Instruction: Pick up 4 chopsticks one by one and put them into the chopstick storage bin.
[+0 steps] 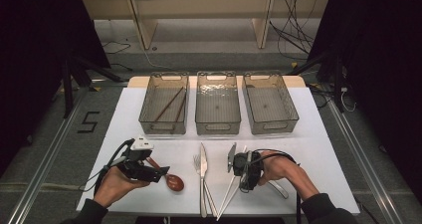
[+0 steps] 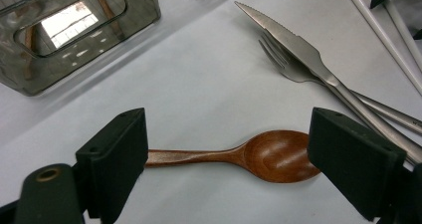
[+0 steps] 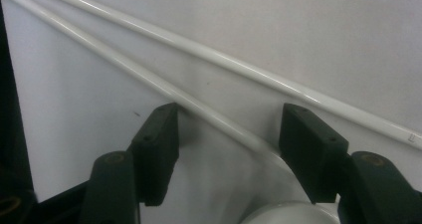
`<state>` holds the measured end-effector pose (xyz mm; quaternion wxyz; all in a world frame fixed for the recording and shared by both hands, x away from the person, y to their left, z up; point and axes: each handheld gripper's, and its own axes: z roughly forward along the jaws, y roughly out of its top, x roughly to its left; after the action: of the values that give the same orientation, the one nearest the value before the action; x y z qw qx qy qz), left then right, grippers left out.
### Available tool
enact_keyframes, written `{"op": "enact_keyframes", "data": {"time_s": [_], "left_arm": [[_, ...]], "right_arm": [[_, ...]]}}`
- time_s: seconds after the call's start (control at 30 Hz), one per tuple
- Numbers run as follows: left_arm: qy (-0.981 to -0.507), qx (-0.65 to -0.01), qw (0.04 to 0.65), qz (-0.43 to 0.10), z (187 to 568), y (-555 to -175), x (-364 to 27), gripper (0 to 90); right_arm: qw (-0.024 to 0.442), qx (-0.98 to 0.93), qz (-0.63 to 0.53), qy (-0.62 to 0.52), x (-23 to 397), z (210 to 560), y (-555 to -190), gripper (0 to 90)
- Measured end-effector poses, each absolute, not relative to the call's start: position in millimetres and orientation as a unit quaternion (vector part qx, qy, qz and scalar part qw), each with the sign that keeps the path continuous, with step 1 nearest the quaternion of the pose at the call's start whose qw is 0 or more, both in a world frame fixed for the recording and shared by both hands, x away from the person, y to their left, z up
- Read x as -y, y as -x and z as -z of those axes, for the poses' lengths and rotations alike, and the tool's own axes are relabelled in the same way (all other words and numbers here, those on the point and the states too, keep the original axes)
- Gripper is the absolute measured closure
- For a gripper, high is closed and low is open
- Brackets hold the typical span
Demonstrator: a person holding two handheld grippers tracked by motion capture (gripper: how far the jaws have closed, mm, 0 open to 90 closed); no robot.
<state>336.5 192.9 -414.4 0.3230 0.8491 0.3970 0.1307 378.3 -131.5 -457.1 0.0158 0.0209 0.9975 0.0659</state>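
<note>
- The white chopsticks (image 3: 164,87), glossy thin rods, lie on the white table (image 1: 323,149); one passes between the right gripper (image 3: 226,137), whose jaws stand apart, not pressing it.
- The left gripper (image 2: 226,157) hangs open over a smooth wooden spoon (image 2: 259,154).
- The left gripper view shows the knife's (image 2: 293,45) serrated edge beside a fork (image 2: 283,62).
- Three clear bins (image 1: 217,104) stand behind; a "5" (image 1: 88,121) marks the floor.

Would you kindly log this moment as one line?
left gripper: open over spoon | right gripper: open, one chopstick between fingers | bins: left holds sticks
</note>
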Motion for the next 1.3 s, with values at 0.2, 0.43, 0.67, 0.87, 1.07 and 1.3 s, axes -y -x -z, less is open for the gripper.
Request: {"op": "enact_keyframes", "data": {"time_s": [0.2,0.43,0.67,0.87,1.07,1.3], "left_arm": [[-0.849,-0.398,0.323,-0.13,414.4,-336.6,-193.1,15.7],[-0.849,-0.397,0.324,-0.13,414.3,-336.3,-192.9,15.7],[-0.849,-0.397,0.323,-0.13,414.4,-336.1,-192.6,15.7],[-0.849,-0.397,0.323,-0.129,414.6,-336.0,-192.5,15.7],[-0.85,-0.395,0.323,-0.129,414.6,-336.2,-192.4,15.7],[-0.853,-0.394,0.319,-0.128,414.8,-336.3,-192.0,15.7]], "right_arm": [[0.015,-0.998,-0.065,-0.014,131.2,457.0,-378.2,44.5],[0.013,-0.998,-0.061,-0.011,131.5,456.4,-378.5,47.9],[0.013,-0.998,-0.061,-0.013,133.9,456.1,-378.5,53.3],[0.017,-0.998,-0.051,-0.008,133.7,455.1,-375.7,58.0],[0.026,-0.999,-0.044,0.003,130.7,454.4,-369.1,65.9],[0.023,-0.999,-0.043,0.013,130.4,454.1,-368.0,69.5]]}}
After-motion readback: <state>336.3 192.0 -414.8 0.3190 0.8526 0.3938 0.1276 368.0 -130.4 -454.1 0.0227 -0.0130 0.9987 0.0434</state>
